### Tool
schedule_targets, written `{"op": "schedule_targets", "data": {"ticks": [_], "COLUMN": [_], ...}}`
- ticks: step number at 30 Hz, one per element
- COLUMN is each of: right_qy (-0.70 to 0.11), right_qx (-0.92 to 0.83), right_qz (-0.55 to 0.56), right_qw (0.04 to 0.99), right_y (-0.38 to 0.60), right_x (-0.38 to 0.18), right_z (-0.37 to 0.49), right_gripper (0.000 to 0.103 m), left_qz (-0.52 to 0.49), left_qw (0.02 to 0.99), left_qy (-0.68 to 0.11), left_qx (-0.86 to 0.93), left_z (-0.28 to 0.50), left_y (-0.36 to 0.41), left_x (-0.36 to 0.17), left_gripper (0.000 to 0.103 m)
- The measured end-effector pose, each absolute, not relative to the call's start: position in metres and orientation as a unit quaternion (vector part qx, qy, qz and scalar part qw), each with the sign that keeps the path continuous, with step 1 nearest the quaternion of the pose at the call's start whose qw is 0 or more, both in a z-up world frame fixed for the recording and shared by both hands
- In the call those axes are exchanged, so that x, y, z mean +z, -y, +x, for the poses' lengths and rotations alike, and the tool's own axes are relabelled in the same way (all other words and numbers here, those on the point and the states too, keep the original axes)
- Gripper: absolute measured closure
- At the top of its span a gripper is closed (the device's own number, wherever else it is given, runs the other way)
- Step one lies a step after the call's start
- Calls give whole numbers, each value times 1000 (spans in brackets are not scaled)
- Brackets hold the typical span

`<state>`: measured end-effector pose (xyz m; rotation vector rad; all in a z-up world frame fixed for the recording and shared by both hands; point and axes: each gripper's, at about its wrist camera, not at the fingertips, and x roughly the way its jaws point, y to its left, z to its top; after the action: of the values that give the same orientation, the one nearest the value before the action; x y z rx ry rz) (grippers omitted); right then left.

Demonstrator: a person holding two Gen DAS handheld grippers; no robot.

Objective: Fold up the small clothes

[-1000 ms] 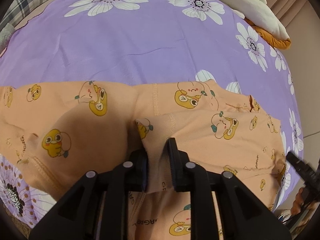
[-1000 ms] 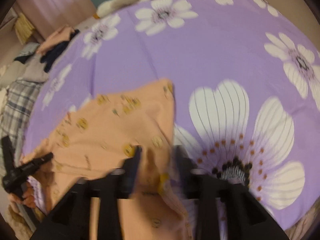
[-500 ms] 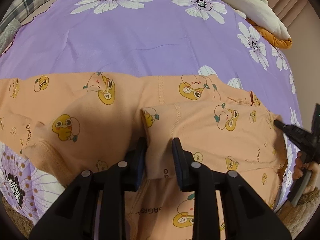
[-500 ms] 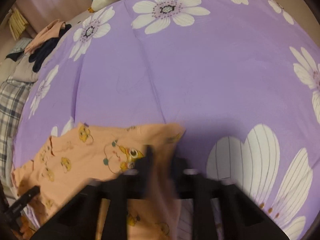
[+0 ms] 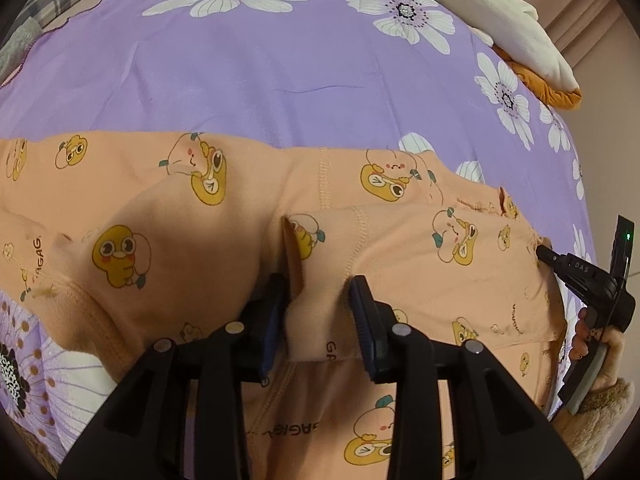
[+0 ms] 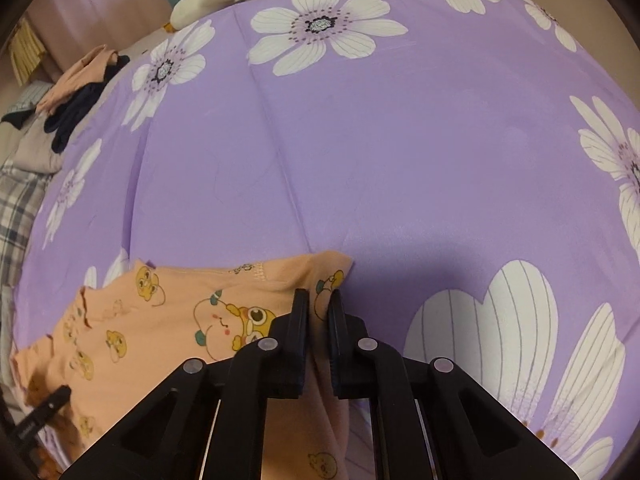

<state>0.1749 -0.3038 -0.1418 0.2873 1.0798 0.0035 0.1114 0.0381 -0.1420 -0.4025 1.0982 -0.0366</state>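
On the purple bedspread [image 5: 248, 80], the right gripper [image 6: 318, 312] clenches the peach garment [image 5: 420, 280] corner, while the left gripper [image 5: 320, 308], jaws opening, straddles its midfold.

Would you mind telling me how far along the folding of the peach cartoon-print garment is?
Early. One flap of the peach cartoon-print cotton garment already lies over its middle on the purple flowered bedsheet. The left gripper is opening around that fold; the right gripper is shut on a corner. The remaining folds are left.

Left gripper [image 5: 320, 312] angled downward, jaws opening, right gripper [image 6: 318, 320] angled downward, jaws pinched together
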Motion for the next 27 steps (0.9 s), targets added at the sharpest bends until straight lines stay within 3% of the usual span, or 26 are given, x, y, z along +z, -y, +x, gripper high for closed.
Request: {"op": "schedule_targets", "data": {"ticks": [27], "right_qy": [-498], "right_qx": [-44], "right_qz": [63], "right_qw": [864], "right_y": [286], "right_x": [-142], "right_z": [181], "right_gripper": [96], "left_qz": [-218], "left_qw": [846], "left_qy": [-486], "left_qx": [-30], "left_z": [101], "left_y": [-43], "left_x": [-146], "left_gripper": [67]}}
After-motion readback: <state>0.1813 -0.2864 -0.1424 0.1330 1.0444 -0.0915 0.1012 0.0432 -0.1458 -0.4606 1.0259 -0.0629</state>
